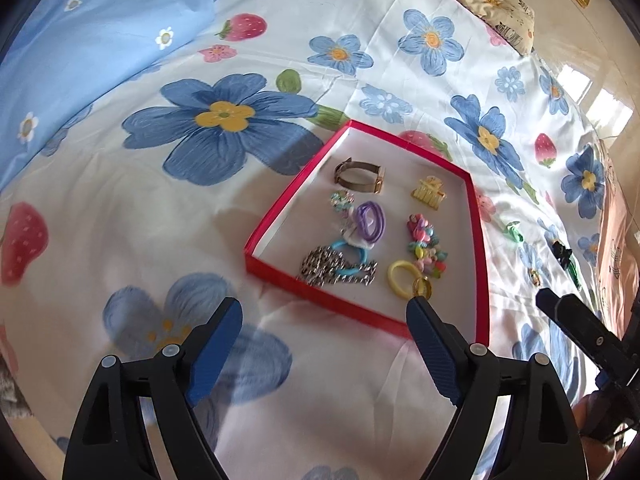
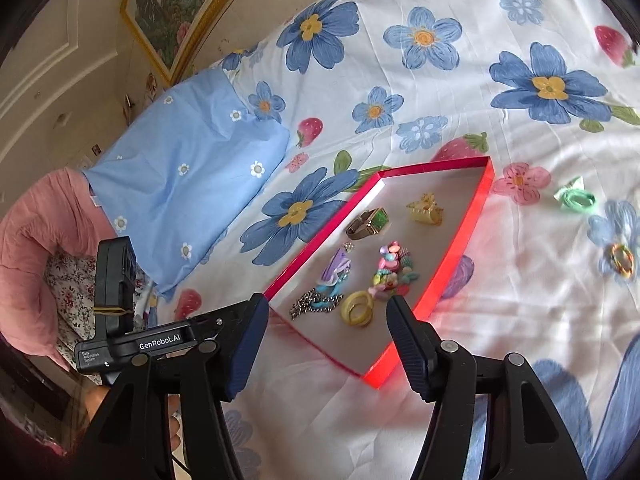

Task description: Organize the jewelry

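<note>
The left tool (image 1: 324,320) is seen spread wide with nothing between its fingers, held above the bedsheet (image 1: 120,216) just short of the near rim of the red tray (image 1: 478,240). The right tool (image 2: 324,316) is likewise spread and empty, its tips framing the tray's near corner.

Inside the tray, a silver chain (image 1: 340,270), a blue hair tie (image 1: 346,258), a purple hair tie (image 1: 370,218), a yellow hair tie (image 1: 402,274), a beaded bracelet (image 1: 426,246), a gold claw clip (image 1: 429,192) and a watch (image 1: 360,176) are laid.

Only in the right wrist view are the watch's green face, a framed painting (image 2: 172,8) on the wall and the left tool's body with its printed label shown. Only in the left view is a black item (image 1: 562,254) seen on the sheet beyond the tray, near a green hair tie (image 1: 514,232).

The tray's long axis runs away from both tools. The chain lies crosswise along the near rim.
</note>
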`<act>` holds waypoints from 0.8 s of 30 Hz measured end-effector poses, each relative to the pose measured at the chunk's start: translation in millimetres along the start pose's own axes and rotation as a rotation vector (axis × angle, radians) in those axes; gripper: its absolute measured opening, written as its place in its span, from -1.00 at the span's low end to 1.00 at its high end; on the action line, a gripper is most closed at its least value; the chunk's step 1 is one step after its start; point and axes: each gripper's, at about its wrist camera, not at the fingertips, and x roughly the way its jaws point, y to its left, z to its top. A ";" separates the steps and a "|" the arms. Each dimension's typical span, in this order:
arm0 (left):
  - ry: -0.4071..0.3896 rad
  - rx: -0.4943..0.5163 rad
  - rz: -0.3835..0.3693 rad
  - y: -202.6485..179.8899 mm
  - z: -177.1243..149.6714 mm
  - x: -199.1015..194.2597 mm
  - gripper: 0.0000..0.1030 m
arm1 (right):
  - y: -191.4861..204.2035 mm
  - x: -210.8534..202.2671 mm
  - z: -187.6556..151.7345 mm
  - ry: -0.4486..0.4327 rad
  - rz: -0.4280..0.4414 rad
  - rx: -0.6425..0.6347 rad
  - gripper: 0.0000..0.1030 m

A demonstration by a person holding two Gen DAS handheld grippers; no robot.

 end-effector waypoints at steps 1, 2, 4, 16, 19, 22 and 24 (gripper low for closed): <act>0.001 0.001 0.000 0.4 -0.2 -0.6 0.66 | -0.3 -2.2 -1.7 -0.003 -0.004 0.002 0.30; 0.000 0.002 0.005 0.0 -3.7 -2.8 0.66 | -0.4 -4.2 -3.3 -0.004 -0.009 0.005 0.32; 0.005 0.016 0.027 -2.0 -8.3 -5.7 0.66 | -0.9 -8.4 -6.7 -0.008 -0.016 0.008 0.33; -0.147 0.209 0.099 -41.2 0.4 -76.5 0.99 | 42.7 -31.2 27.9 0.044 -0.161 -0.197 0.78; -0.207 0.251 0.147 -53.3 -0.3 -92.1 0.99 | 64.1 -39.0 43.5 0.042 -0.228 -0.303 1.00; -0.232 0.250 0.183 -55.4 -10.1 -94.1 0.99 | 75.8 -42.8 42.6 0.004 -0.280 -0.374 1.00; -0.226 0.244 0.202 -54.6 -18.9 -90.3 0.99 | 75.1 -42.9 33.0 -0.030 -0.301 -0.372 1.00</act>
